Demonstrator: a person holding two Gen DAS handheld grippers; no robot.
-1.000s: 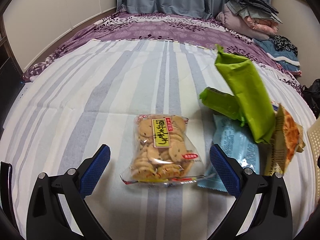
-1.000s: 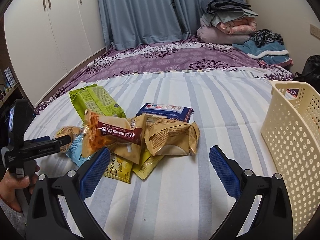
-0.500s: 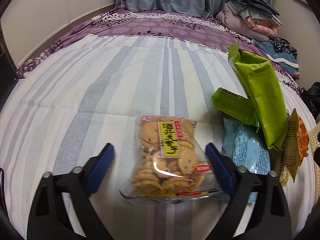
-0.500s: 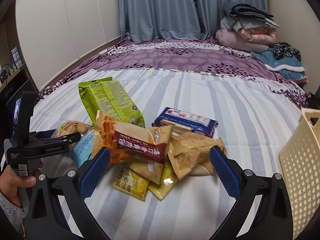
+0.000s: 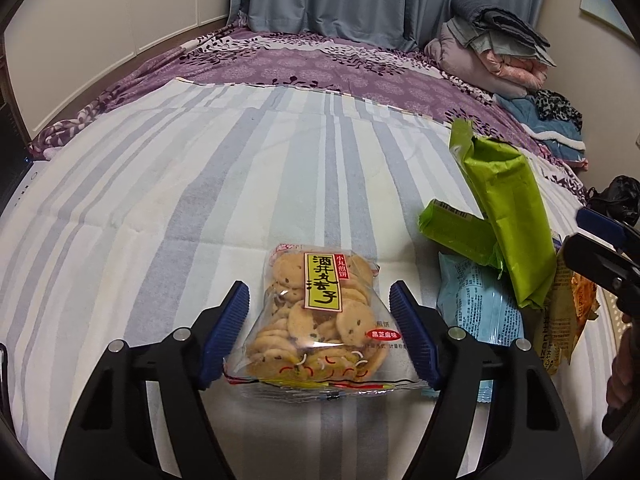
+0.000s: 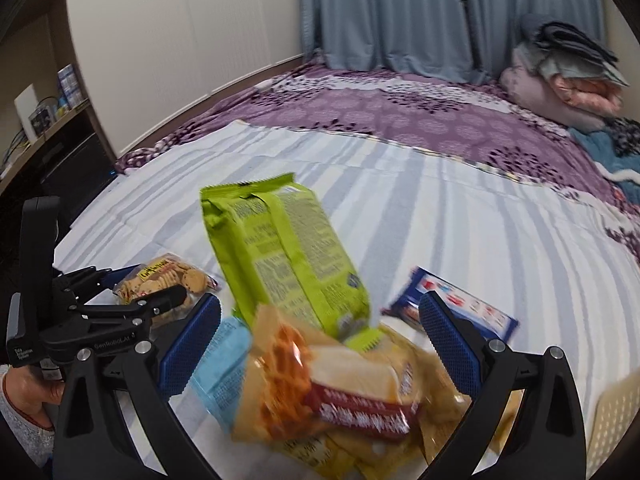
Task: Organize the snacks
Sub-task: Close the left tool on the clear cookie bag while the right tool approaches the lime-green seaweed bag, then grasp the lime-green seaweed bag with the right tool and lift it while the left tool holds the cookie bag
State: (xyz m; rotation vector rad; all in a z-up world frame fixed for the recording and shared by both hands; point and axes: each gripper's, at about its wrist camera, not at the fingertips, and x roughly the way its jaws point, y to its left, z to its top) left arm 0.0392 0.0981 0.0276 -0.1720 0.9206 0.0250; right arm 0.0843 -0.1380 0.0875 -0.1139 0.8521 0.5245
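Observation:
A clear bag of sesame cookies with a yellow label lies on the striped bedsheet. My left gripper is open, its blue pads on either side of the bag, not touching it. The bag also shows in the right wrist view between the left gripper's fingers. My right gripper is open over the snack pile: a tan waffle pack, a green bag, a light blue pack and a dark blue pack.
The green bag and the light blue pack lie just right of the cookies. A corner of the cream perforated basket shows at the lower right. Folded blankets sit at the far end of the bed.
My left gripper has moved forward around the cookie bag and its jaws have narrowed. My right gripper has swung left and down over the snack pile; the basket has slid almost out of view.

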